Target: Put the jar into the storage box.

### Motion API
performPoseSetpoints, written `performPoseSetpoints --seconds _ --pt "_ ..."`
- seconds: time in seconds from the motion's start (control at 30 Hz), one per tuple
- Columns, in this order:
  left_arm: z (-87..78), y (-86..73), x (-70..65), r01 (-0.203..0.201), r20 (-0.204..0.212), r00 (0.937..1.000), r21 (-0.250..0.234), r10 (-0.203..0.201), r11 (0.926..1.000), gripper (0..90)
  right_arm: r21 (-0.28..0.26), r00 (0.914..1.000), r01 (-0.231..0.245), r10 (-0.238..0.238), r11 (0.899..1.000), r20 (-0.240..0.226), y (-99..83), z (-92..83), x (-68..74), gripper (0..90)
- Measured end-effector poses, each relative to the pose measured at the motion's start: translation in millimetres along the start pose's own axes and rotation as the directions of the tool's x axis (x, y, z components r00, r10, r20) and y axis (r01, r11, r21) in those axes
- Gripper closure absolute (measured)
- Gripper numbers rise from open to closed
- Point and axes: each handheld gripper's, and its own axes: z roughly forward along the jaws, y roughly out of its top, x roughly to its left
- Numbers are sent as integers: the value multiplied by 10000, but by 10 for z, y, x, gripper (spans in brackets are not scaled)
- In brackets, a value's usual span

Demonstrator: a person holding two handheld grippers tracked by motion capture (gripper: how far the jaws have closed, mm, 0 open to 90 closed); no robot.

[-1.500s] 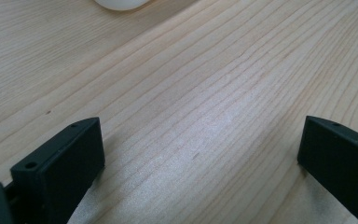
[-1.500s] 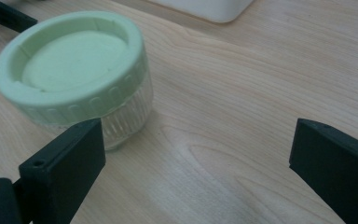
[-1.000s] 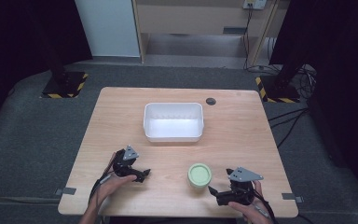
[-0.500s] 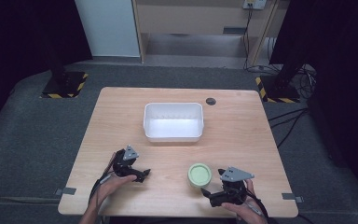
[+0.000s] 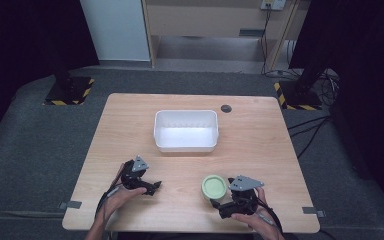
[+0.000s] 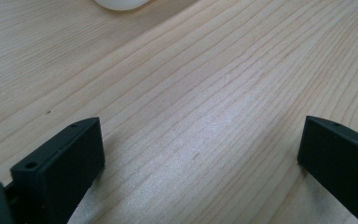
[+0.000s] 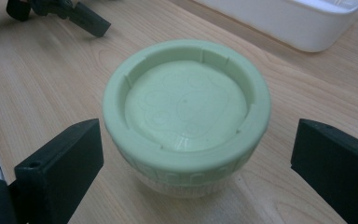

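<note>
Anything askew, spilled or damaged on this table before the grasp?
Nothing stands out. The green-lidded jar stands upright with its lid seated level, between the open jaws of the right gripper. The white bin sits squarely on the table, with no visible spill.

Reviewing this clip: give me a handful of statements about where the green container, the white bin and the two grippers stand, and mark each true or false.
1. The right gripper is open, its jaws on either side of the green lidded container. True.
2. The green container sits inside the white bin. False: it stands on the wooden table, nearer the person than the bin.
3. The left gripper is shut on a block. False: its jaws are wide apart over bare wood.
4. The white bin looks empty. True.
5. The container's lid is off. False: the green lid sits on top, with a paw print pressed into it.
</note>
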Motion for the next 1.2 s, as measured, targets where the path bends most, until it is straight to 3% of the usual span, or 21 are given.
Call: performPoseSetpoints --seconds 0.47,0.77,1.2 --pt "0 0 0 0 0 10000 0 0 10000 0 255 9997 214 -211 9994 -119 71 158 33 29" --pt "0 0 0 3 0 10000 -2 -3 10000 0 433 9996 270 -265 9987 -134 116 260 46 84" --pt "0 0 0 -4 -3 10000 2 4 10000 0 578 9992 325 -337 9978 197 181 296 41 115"
